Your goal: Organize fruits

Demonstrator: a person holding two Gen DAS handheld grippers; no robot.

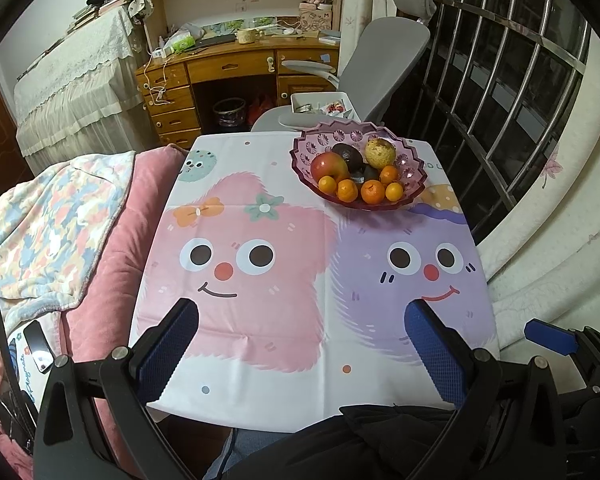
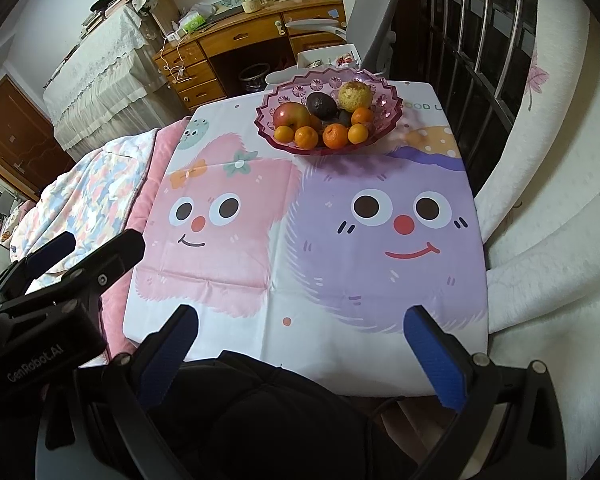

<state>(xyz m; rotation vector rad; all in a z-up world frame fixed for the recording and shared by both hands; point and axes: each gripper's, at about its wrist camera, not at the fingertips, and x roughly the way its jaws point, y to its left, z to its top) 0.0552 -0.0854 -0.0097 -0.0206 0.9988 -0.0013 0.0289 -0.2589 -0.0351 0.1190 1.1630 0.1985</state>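
A pink-purple scalloped bowl (image 1: 414,166) (image 2: 388,100) stands at the far right of the table. It holds a red apple (image 1: 327,166) (image 2: 290,115), a dark avocado (image 1: 349,154) (image 2: 321,105), a yellow pear (image 1: 379,152) (image 2: 355,95) and several small oranges (image 1: 372,192) (image 2: 335,136). My left gripper (image 1: 300,312) is open and empty, low over the near edge of the table. My right gripper (image 2: 300,320) is open and empty, also at the near edge, far from the bowl. The left gripper shows in the right wrist view (image 2: 86,254), at the left.
The table carries a cartoon-face cloth (image 1: 260,248) (image 2: 284,216). A pink quilt and patterned blanket (image 1: 60,232) lie to the left. A grey chair (image 1: 384,60) stands behind the table, a barred window (image 1: 500,92) to the right. A wooden desk (image 1: 228,68) is at the back.
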